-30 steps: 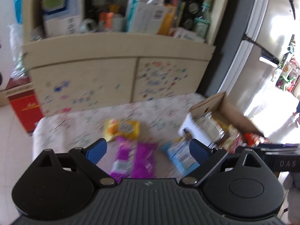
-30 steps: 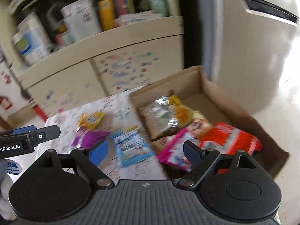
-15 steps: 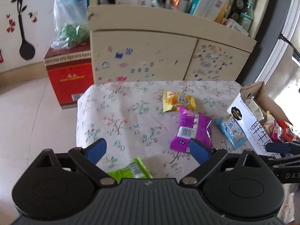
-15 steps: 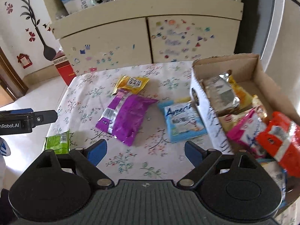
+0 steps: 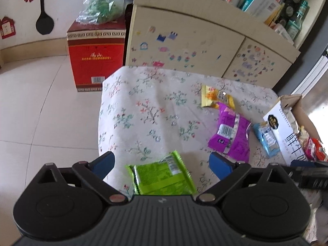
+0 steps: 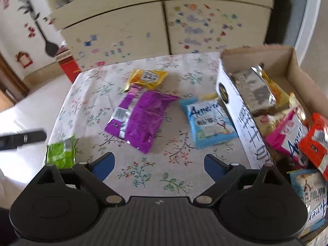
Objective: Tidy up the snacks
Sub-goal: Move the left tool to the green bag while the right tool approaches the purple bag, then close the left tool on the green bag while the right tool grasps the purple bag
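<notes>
Left tool, jaws apart and empty, hovers over the green snack packet lying flat at the counter's near-left corner, long axis spanning the gap, right tool farther

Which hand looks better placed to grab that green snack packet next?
Probably the left. Its open tongs hang right over the green packet, which lies between the fingers. The right tongs face bare tablecloth, with the packet off to their side.
</notes>
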Demonstrator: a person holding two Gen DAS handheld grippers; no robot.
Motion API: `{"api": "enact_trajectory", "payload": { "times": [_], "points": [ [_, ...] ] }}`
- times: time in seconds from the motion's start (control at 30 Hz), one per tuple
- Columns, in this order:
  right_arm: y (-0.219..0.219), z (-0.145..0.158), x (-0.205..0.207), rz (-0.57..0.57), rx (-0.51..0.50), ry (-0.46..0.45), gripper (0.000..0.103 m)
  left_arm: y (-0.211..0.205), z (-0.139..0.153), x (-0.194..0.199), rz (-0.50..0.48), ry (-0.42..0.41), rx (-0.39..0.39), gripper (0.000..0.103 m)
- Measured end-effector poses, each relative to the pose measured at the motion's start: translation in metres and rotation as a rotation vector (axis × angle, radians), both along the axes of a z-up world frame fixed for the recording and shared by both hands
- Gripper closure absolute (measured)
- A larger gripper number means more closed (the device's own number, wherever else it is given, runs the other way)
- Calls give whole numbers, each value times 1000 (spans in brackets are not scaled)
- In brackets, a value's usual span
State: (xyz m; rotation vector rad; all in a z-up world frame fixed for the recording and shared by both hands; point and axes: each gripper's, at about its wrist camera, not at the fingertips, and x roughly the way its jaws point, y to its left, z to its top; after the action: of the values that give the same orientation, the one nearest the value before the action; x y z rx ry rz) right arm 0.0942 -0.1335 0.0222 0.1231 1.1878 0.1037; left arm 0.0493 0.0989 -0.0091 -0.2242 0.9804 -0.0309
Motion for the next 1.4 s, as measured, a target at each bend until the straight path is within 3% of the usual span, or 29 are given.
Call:
{"api": "enact_trajectory", "payload": {
  "times": [0.17,0.53,0.7,0.83,1.03,1.4],
  "points": [
    [-14,-4,6,-79,39,27,6,0,-11,0,-9,36,13,5],
    [-13,-14,23,-92,87,32,6,-31,-41,5,-84,101,48,5],
    [-4,-18,34,-28,61,-21,6,-44,-49,8,-120,87,112,5],
    [2,-28,47,1,76,-34,6,-46,-53,8,-121,93,126,11],
    [4,-50,62,-78,141,29,6,-47,-52,11,-120,85,119,18],
    [25,-68,77,-142,104,20,2,-57,-55,13,-149,93,156,12]
  ]
}}
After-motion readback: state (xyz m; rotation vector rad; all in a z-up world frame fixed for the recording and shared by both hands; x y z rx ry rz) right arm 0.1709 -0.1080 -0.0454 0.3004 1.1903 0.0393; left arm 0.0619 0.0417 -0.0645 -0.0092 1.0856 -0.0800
